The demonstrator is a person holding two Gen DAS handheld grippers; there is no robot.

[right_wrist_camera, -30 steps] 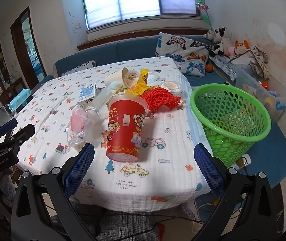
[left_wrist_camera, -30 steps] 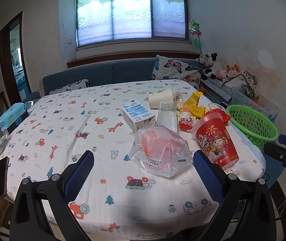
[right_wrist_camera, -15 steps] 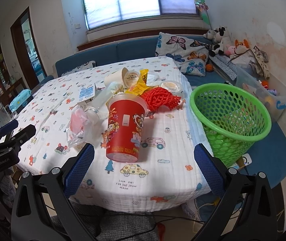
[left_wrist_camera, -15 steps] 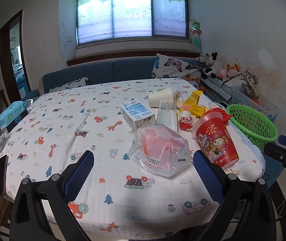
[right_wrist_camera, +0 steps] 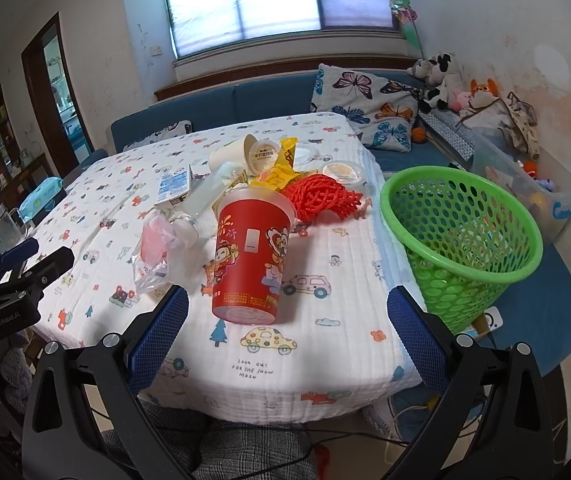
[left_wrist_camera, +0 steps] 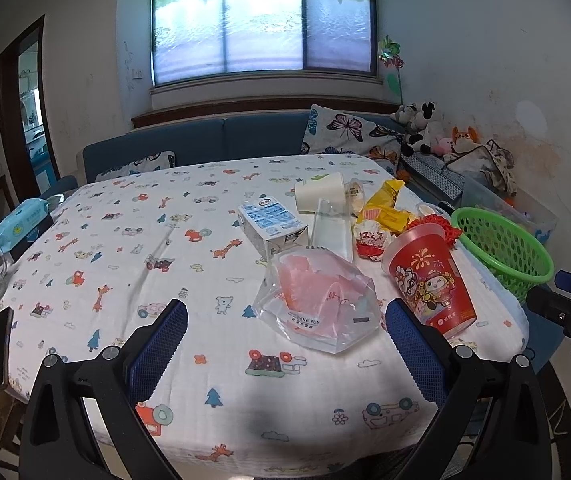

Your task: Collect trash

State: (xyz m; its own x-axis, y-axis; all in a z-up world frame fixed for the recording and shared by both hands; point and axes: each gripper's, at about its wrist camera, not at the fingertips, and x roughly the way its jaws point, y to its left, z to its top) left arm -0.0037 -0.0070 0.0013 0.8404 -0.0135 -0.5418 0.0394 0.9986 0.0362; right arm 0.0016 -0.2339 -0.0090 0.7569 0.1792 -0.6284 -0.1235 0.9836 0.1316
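Red cup [right_wrist_camera: 250, 258] standing inverted on bench [right_wrist_camera: 325, 344] | lying dead ahead of right tongs [right_wrist_camera: 287, 334], nearer | both tongs gaping wide, holding 0 | left tongs [left_wrist_camera: 285, 350] facing plastic bag [left_wrist_camera: 317, 300]

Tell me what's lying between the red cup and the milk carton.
The clear bag of pink stuff lies between the red cup and milk carton, in the left wrist view.
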